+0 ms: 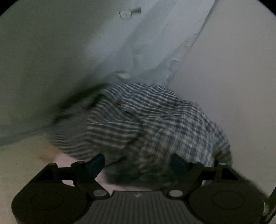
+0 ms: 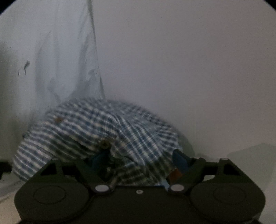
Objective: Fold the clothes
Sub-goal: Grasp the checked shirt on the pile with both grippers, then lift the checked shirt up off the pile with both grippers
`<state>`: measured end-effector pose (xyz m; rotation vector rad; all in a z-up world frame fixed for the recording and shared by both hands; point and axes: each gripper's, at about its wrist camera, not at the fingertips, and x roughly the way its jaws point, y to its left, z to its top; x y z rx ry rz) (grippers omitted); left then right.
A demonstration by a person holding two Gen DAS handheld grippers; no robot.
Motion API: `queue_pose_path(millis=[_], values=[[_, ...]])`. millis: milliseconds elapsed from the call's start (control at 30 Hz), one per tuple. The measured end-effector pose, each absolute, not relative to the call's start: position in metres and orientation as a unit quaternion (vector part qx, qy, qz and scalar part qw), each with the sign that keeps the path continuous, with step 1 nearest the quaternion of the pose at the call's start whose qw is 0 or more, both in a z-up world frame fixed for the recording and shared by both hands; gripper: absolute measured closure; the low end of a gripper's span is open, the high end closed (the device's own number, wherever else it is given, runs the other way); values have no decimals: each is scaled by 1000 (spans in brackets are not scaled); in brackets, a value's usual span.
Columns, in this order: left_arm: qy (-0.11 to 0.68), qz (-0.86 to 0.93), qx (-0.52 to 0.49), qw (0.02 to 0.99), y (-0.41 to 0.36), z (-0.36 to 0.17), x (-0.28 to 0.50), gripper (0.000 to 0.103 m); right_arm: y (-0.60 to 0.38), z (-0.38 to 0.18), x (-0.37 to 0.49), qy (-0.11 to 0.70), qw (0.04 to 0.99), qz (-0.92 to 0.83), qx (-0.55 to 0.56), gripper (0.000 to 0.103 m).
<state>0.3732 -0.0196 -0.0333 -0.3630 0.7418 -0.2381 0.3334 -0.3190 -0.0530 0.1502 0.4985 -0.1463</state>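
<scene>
A blue-and-white plaid shirt [image 1: 146, 120] lies crumpled in a heap on a pale surface, pushed up against a wall corner; both views are blurred. My left gripper [image 1: 138, 163] is open just in front of the heap, and the shirt's near edge reaches in between its blue-padded fingertips [image 1: 96, 163]. In the right wrist view the same shirt [image 2: 96, 124] bulges up with a brown button showing. My right gripper [image 2: 139, 159] is open too, its fingers spread wide with folds of the shirt lying between them, and the left fingertip [image 2: 99, 159] is partly buried in cloth.
Two walls meet right behind the shirt, with peeling paint along the corner [image 1: 155, 43] and a small peg [image 1: 130, 12] high on the wall. A grey shape [image 2: 250, 153] sits at the right of the pale surface [image 1: 25, 155].
</scene>
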Motion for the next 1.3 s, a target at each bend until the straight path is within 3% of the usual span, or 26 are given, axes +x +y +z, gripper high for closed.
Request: queue_pose_path(millis=[67, 133, 167, 200, 300, 567, 933, 1300], values=[[363, -120, -193, 904, -26, -41, 387, 30, -317, -59, 339, 251, 965, -53, 58, 39], [359, -129, -216, 899, -28, -41, 391, 53, -313, -60, 338, 245, 968, -26, 39, 58], [355, -133, -225, 898, -26, -39, 389, 60, -311, -59, 337, 240, 970, -18, 30, 72], [349, -126, -220, 902, -27, -35, 386, 74, -308, -57, 335, 233, 972, -18, 19, 85], [331, -121, -197, 915, -29, -24, 371, 91, -297, -45, 318, 192, 981, -29, -8, 95], [266, -94, -188, 941, -3, 32, 284, 94, -279, 20, 235, 72, 997, -27, -29, 97], [140, -2, -188, 972, 83, 109, 70, 94, -233, 93, 106, -6, 997, 82, -12, 97], [85, 34, -200, 975, 175, 134, -76, 94, -153, 139, -21, -86, 984, 156, -5, 97]])
